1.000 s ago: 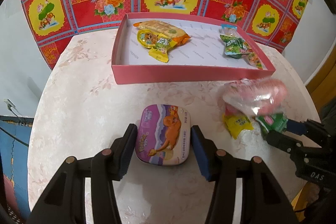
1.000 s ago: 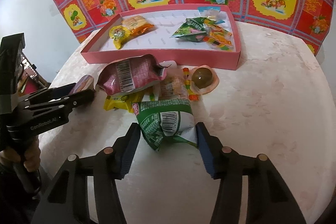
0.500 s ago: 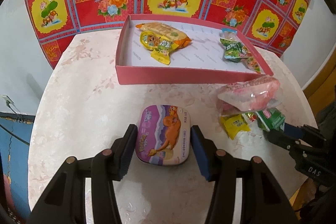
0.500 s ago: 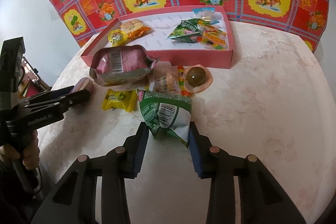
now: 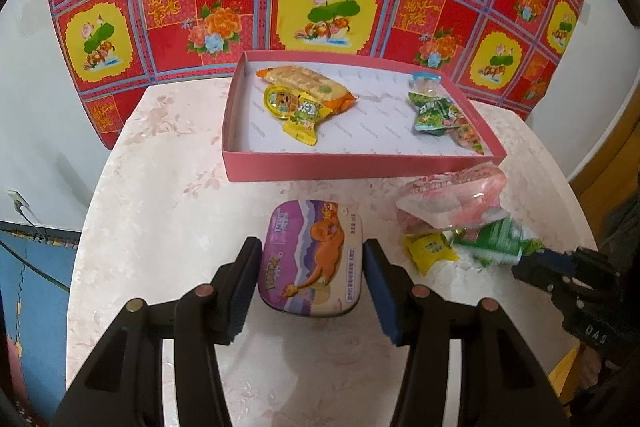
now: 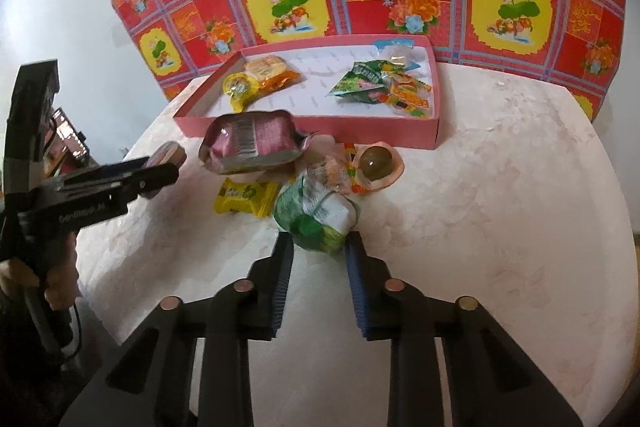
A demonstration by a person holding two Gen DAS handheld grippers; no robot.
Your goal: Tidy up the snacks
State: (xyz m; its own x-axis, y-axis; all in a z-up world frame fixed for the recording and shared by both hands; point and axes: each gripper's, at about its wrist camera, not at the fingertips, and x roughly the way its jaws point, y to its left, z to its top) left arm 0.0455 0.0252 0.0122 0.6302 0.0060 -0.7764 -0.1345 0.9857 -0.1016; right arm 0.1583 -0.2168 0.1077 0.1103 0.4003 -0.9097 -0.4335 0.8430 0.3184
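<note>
Lying between right tongs [image 6: 318, 251]: green packet [image 6: 316, 215]

The left gripper [image 5: 312, 269] clamps a purple cartoon tin [image 5: 311, 259] on the pale table [image 5: 160, 227], just before a pink tray [image 5: 360, 169] holding wrapped snacks [image 5: 308, 99].

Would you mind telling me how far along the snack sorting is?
Done: several snacks lie in the pink tray. In hand: the right tongs pinch the green packet; the left tongs straddle the purple tin. Left: pink bag, yellow sachet, round candy.
</note>
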